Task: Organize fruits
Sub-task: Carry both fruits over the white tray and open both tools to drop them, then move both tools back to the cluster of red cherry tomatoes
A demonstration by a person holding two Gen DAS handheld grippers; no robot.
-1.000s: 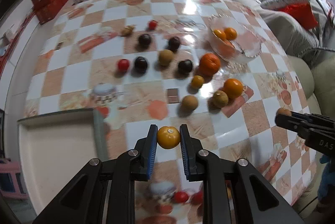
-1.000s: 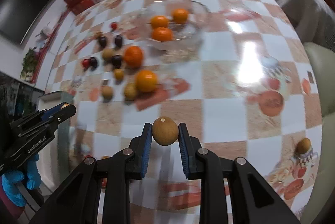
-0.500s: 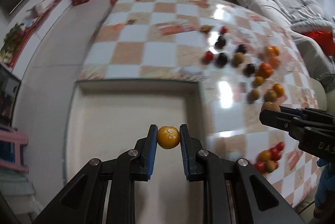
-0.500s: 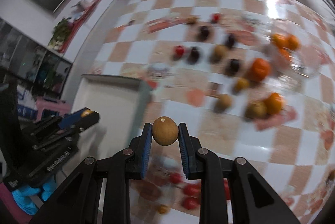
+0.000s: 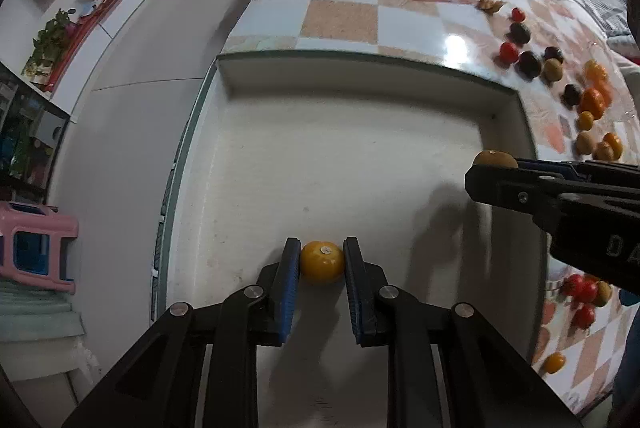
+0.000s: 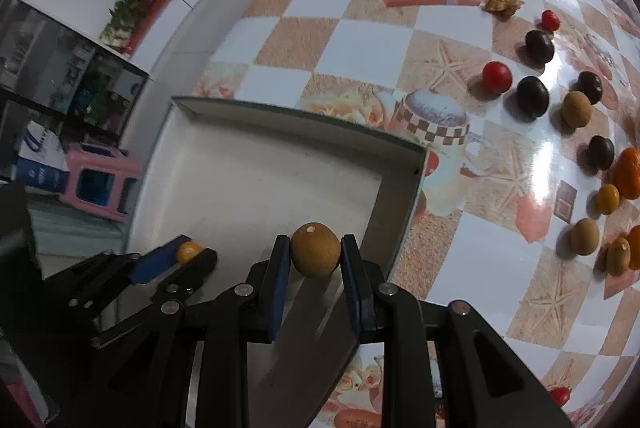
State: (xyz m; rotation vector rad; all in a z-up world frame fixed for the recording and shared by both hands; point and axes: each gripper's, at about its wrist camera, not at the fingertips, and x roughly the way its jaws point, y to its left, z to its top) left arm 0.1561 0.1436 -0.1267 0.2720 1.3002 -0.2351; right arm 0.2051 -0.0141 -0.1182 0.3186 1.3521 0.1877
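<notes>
Both hand-held grippers have swung from over the fruit-strewn tabletop (image 6: 360, 40) to above the white tray (image 5: 360, 156). Left hand-held gripper (image 5: 322, 262) pinches a yellow fruit (image 5: 322, 263) between its pads over the tray floor. Right hand-held gripper (image 6: 315, 255) pinches a brown fruit (image 6: 315, 249) above the tray's right wall.

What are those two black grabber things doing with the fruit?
A person is sorting fruit with a grabber in each hand. The left gripper is shut on a small yellow-orange fruit, and the right gripper is shut on a round brown fruit. Both are held over a shallow white tray at the table's edge, with nothing lying in the part of it that shows. Lots more fruit, red, dark, brown and orange, waits on the checkered table.
</notes>
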